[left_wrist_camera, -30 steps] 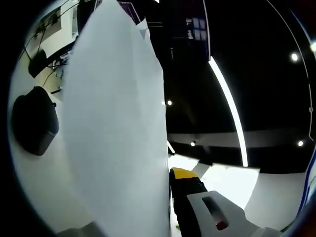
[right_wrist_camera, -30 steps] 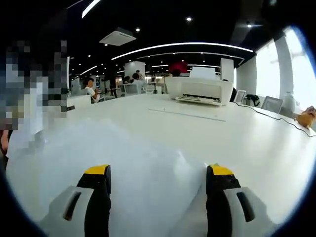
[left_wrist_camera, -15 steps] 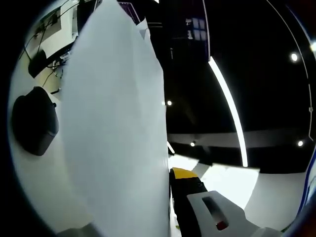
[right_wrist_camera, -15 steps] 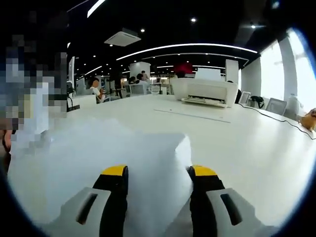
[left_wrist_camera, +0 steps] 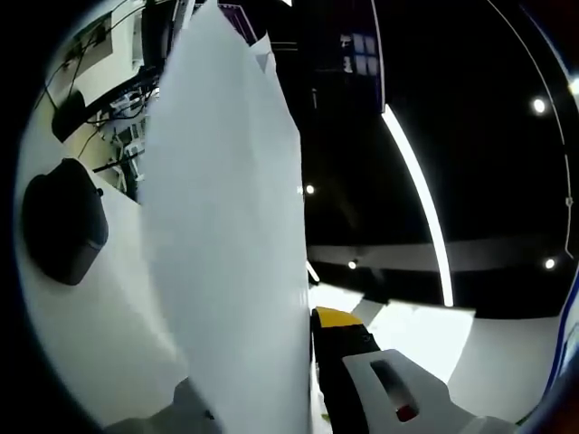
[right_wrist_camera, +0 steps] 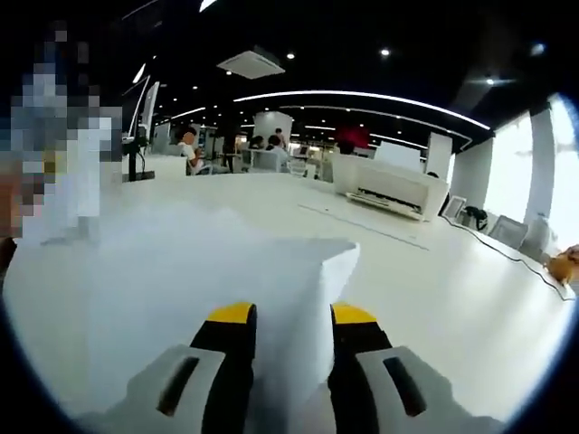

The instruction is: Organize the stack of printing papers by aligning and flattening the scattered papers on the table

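1. While the white table spreads wide across the right gripper view, the stack of papers lies on it, one corner raised.
2. Left gripper view: papers stand on edge, a tall white sheet running up beside a yellow-tipped jaw.
3. Right gripper clamps the stack's near corner, jaws pinched in tight!
4. Left gripper: grip state unclear, one jaw hidden behind paper.
5. Far off sits a white printer.

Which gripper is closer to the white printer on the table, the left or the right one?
Right, as far as the views tell. The right gripper points toward the printer, which stands far across the table. The left gripper holds the paper and faces the ceiling.
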Action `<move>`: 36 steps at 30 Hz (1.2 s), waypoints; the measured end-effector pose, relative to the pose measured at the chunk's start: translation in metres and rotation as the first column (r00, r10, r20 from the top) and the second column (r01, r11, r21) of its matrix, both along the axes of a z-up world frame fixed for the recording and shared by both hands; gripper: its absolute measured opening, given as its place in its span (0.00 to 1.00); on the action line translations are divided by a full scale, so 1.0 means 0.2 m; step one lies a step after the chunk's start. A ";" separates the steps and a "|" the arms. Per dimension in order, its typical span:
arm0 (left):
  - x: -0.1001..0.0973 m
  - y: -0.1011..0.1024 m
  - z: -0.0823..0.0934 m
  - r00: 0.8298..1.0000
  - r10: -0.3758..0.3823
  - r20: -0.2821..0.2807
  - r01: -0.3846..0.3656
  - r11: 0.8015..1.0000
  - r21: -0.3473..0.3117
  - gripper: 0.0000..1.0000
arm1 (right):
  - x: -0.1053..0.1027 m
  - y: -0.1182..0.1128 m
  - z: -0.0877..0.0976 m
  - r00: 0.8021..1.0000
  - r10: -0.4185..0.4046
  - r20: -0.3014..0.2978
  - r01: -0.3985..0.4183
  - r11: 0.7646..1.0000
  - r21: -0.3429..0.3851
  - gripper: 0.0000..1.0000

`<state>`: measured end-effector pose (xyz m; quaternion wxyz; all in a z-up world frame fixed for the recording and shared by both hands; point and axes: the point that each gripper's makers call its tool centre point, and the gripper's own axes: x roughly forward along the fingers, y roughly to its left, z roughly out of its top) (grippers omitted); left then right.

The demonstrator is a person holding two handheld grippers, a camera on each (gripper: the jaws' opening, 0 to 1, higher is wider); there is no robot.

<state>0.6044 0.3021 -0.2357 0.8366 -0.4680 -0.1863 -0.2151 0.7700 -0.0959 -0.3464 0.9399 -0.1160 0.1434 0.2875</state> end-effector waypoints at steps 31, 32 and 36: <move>0.00 0.01 0.00 1.000 0.001 -0.001 -0.001 1.000 0.001 0.06 | -0.06 0.02 0.05 0.998 0.054 0.014 -0.054 0.997 0.051 0.22; 0.00 0.00 0.00 1.000 0.001 -0.001 -0.001 1.000 0.000 0.06 | -0.06 0.02 0.06 0.998 0.056 0.010 -0.057 0.996 0.069 0.22; 0.00 0.00 0.00 1.000 0.001 -0.002 -0.001 1.000 0.000 0.06 | -0.07 0.02 0.08 0.998 0.064 -0.004 -0.063 0.990 0.127 0.22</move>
